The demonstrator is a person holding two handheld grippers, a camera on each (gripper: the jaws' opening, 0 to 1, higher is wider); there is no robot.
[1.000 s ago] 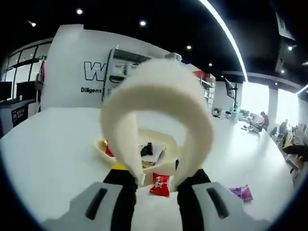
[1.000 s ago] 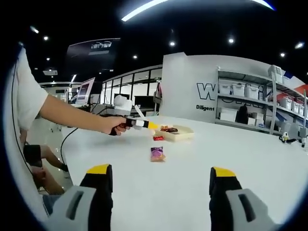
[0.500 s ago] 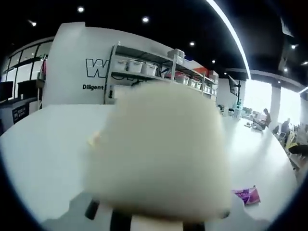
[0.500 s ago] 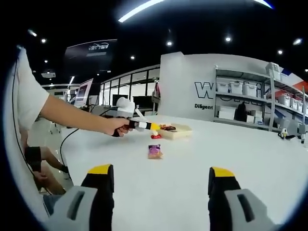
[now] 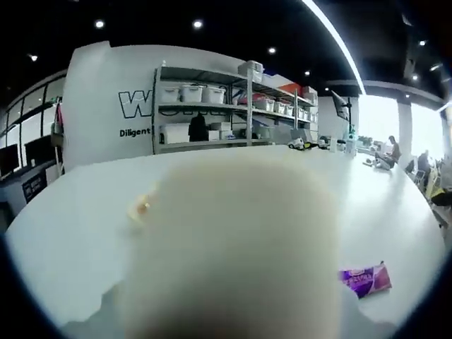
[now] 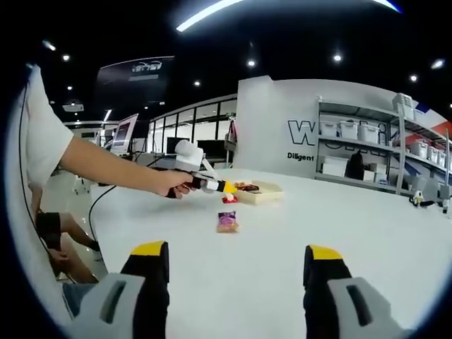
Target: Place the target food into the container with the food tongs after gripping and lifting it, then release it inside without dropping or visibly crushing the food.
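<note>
Ahead of my right jaws the white surface (image 6: pixel 296 233) lies bare up to a purple packet (image 6: pixel 227 221); a pale blurred mass (image 5: pixel 233 247) blocks my left view.

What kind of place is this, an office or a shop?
Probably an open-plan office or showroom used as a test space: a big white table, metal shelves of storage bins beside a lettered white wall, and people at desks by bright windows.

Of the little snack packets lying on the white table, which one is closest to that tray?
The small red packet is closest: in the right gripper view it lies right in front of the shallow beige tray. The purple packet sits farther out on the bare white table, well apart from it.
</note>
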